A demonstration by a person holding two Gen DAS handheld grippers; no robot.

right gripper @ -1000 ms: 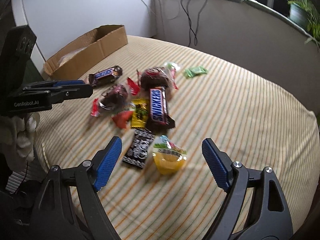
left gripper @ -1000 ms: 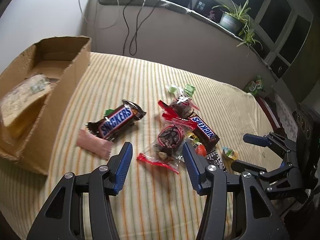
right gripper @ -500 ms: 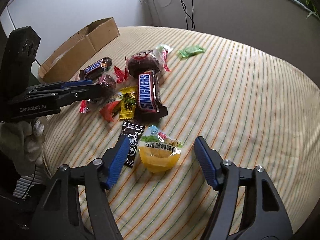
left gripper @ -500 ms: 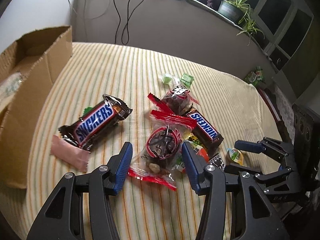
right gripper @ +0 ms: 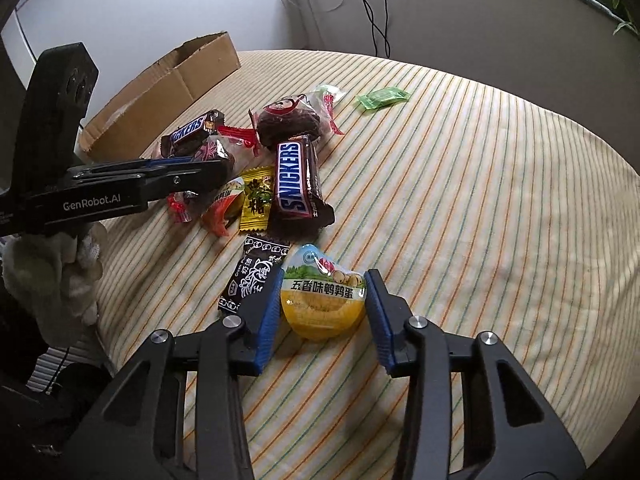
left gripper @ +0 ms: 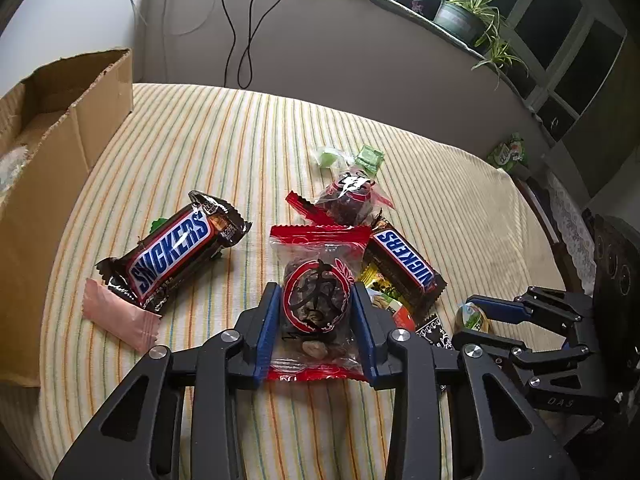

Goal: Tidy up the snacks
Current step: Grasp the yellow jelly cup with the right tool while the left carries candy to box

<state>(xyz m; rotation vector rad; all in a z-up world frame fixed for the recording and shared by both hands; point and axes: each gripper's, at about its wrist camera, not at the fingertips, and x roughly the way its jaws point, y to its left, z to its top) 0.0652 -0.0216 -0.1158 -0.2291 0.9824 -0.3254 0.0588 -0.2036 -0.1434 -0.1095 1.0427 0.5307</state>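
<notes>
- Left wrist view: a striped cloth (left gripper: 248,140) is spread over the surface, with a cardboard box (left gripper: 60,128) at its left edge, cables hung on the wall behind, and a potted plant (left gripper: 460,16) set on the ledge.
- The left gripper (left gripper: 316,312) is closed against both sides of a red-edged clear snack packet (left gripper: 316,300), whose long axis runs away from the camera.
- A Snickers bar (left gripper: 172,256) is laid diagonally just left of the packet, one end toward the box.
- Right wrist view: the same cloth is seen, the box at far left.
- The right gripper (right gripper: 322,312) is pressed around a yellow quail-egg cup (right gripper: 324,300), its printed lid tilted toward the camera.
- A second Snickers bar (right gripper: 296,184) is pointed away, near the cup.
</notes>
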